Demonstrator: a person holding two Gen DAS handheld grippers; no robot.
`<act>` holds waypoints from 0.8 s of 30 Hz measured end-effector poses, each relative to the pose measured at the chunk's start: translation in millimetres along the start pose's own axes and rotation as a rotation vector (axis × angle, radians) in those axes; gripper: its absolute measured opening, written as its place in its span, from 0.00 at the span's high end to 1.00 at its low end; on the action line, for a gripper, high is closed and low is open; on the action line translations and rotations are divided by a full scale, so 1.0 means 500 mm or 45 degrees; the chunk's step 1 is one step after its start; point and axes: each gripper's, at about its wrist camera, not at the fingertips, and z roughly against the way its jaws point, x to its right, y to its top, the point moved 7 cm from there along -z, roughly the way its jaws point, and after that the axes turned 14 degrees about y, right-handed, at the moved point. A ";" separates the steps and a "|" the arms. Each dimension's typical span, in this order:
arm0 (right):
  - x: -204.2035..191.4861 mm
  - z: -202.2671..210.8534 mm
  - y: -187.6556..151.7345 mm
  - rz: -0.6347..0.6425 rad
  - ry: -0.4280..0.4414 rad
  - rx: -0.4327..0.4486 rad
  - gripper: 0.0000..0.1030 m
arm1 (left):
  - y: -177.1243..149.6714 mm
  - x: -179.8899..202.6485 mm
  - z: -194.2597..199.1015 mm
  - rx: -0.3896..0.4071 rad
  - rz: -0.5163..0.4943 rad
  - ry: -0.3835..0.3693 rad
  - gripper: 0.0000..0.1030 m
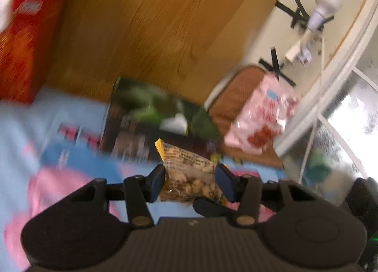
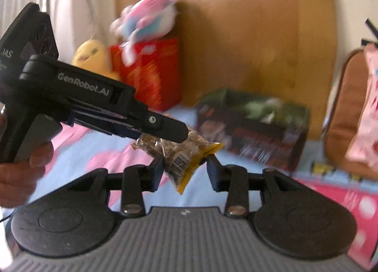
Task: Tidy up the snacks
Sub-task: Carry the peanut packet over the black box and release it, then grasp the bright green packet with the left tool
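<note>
Behind us, a wooden headboard (image 1: 151, 24) is rising over a blue-and-pink bedsheet (image 1: 21, 125). Through the left wrist view, our left tongs (image 1: 190, 183) are gripping a clear, yellow-edged packet of nuts (image 1: 189, 177) above the bed. Through the right wrist view, our right tongs (image 2: 185, 172) are standing open around that packet's yellow end (image 2: 186, 168), near a dark box (image 2: 255, 125).

My left hand-held gripper (image 2: 186, 133) grips a clear-and-yellow snack packet (image 2: 183, 156) above the bed. The packet hangs between my right hand-held gripper (image 2: 185, 170) and its open jaws. A dark box (image 2: 255, 128) lies behind.
</note>
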 end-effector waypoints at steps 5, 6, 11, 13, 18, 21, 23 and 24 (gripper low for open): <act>0.128 -0.069 0.090 -0.075 -0.049 0.055 0.59 | 0.110 0.001 -0.111 0.038 0.006 0.063 0.52; 0.151 -0.086 0.098 -0.097 -0.048 0.056 0.58 | 0.122 -0.004 -0.133 0.040 0.004 0.096 0.51; 0.221 -0.170 0.108 -0.178 -0.045 0.000 0.48 | 0.131 -0.038 -0.209 0.026 -0.018 0.305 0.35; 0.227 -0.160 0.108 -0.196 -0.048 0.013 0.48 | 0.129 -0.049 -0.197 0.040 0.009 0.311 0.35; 0.243 -0.060 0.096 -0.208 -0.067 0.051 0.48 | 0.094 -0.038 -0.090 0.146 -0.004 0.228 0.35; 0.263 0.035 0.043 -0.300 -0.087 0.062 0.48 | 0.019 -0.021 -0.050 0.092 -0.029 0.144 0.35; 0.274 0.102 -0.019 -0.392 -0.092 0.065 0.48 | -0.047 -0.007 -0.048 -0.001 -0.044 0.085 0.35; 0.280 0.131 -0.050 -0.439 -0.109 0.063 0.48 | -0.082 -0.002 -0.050 -0.054 -0.050 0.060 0.35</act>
